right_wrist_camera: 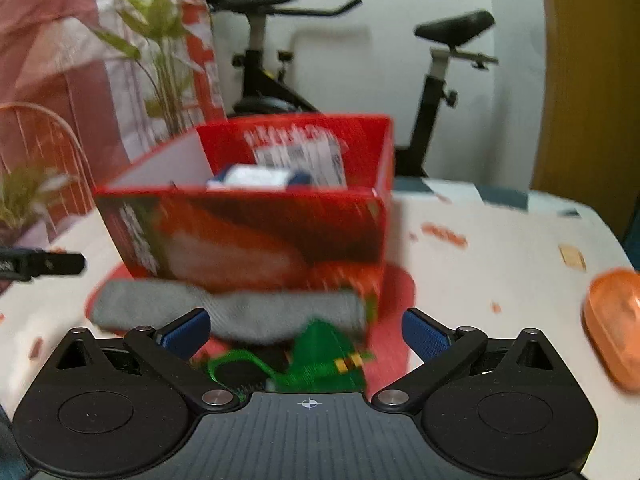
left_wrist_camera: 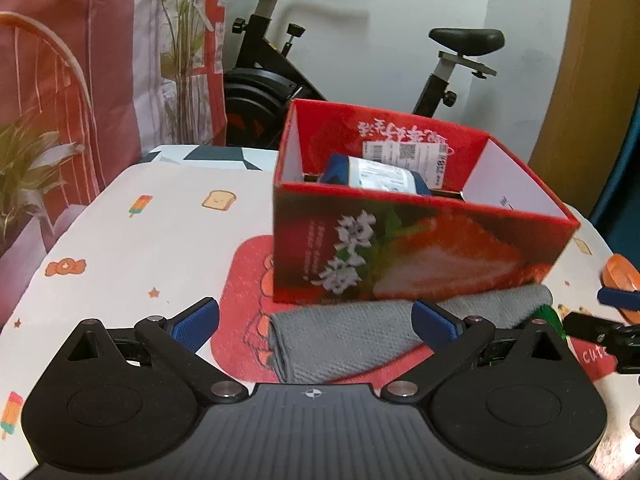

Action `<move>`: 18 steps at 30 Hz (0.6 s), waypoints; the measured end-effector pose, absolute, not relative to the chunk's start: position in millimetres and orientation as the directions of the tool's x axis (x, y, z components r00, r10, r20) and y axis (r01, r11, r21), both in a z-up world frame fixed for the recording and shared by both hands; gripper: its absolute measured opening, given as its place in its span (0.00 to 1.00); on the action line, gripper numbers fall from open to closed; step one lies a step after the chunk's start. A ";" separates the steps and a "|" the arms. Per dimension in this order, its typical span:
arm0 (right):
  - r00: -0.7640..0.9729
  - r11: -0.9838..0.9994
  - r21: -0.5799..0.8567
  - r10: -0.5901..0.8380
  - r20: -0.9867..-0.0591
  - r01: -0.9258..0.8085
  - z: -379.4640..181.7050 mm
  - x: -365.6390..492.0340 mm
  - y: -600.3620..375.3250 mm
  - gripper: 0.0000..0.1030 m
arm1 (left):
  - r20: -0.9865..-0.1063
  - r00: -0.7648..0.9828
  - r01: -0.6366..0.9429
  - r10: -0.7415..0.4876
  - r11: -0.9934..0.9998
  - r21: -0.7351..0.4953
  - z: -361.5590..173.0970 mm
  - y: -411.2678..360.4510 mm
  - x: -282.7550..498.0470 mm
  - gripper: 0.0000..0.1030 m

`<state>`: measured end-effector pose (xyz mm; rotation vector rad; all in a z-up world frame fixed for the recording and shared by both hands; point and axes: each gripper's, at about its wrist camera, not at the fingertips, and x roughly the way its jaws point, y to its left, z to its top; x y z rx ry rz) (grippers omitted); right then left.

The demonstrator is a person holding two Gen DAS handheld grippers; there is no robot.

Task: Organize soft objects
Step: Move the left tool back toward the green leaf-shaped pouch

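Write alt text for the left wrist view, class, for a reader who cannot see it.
An open left gripper points at a folded grey towel lying on a red mat against the front of an open red strawberry box, nothing between its blue-padded fingers. A blue packet sits inside the box; an exercise bike stands behind the table.

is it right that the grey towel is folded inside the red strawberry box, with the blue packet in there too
Not quite. The grey towel lies folded on the table in front of the red strawberry box, outside it, as the left wrist view shows. The blue packet is indeed inside the box.
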<state>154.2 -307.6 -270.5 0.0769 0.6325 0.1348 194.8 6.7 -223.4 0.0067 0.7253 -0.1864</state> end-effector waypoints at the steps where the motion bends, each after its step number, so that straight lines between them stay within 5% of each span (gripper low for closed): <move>1: 0.793 0.990 0.107 0.141 -0.592 -0.096 -276.5 151.8 -309.6 0.93 | -0.657 0.734 0.176 -0.170 0.983 -0.057 -224.7 5.7 192.0 1.00; 7: 0.760 0.988 0.123 0.149 -0.632 -0.091 -302.2 148.1 -316.7 0.76 | -0.689 0.698 0.220 -0.198 0.974 -0.057 -240.0 -3.3 182.3 1.00; 18: 0.740 0.983 0.139 0.183 -0.647 -0.122 -313.1 154.5 -313.9 0.72 | -0.710 0.671 0.232 -0.211 0.970 -0.069 -248.7 -4.5 180.8 1.00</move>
